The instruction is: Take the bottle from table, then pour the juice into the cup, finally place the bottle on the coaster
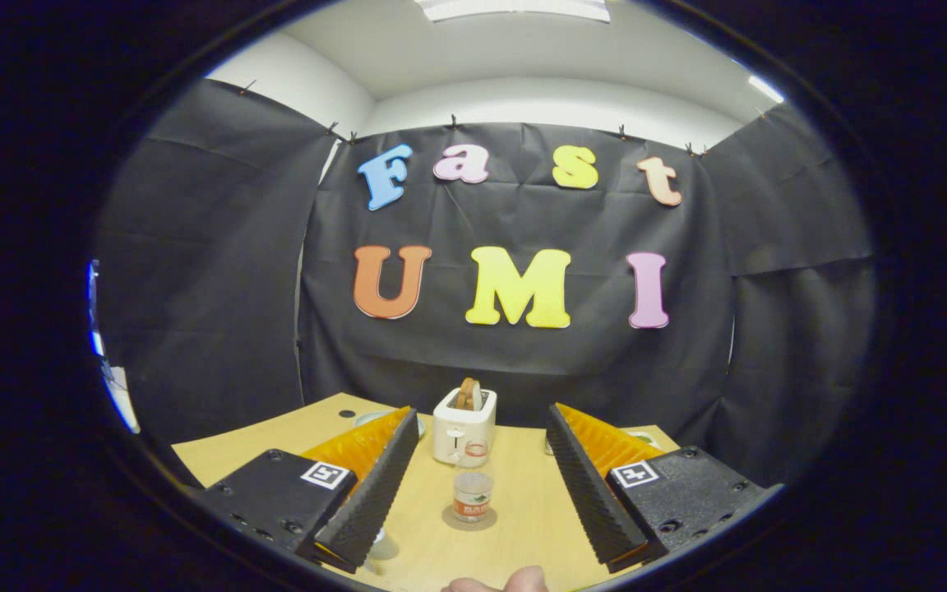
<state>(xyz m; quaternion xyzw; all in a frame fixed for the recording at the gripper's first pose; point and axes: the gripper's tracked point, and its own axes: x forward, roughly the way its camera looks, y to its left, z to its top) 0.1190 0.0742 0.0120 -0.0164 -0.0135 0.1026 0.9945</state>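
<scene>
Two gripper fingers are gaping wide, gripping nothing. The clear bottle is standing on a round coaster between them, the toaster sitting just beyond on the wooden table.

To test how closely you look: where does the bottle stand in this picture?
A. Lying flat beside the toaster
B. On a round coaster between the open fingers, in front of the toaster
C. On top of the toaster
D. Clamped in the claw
B: the bottle stands upright on the coaster, with the claw open around it and the toaster just behind.
</scene>
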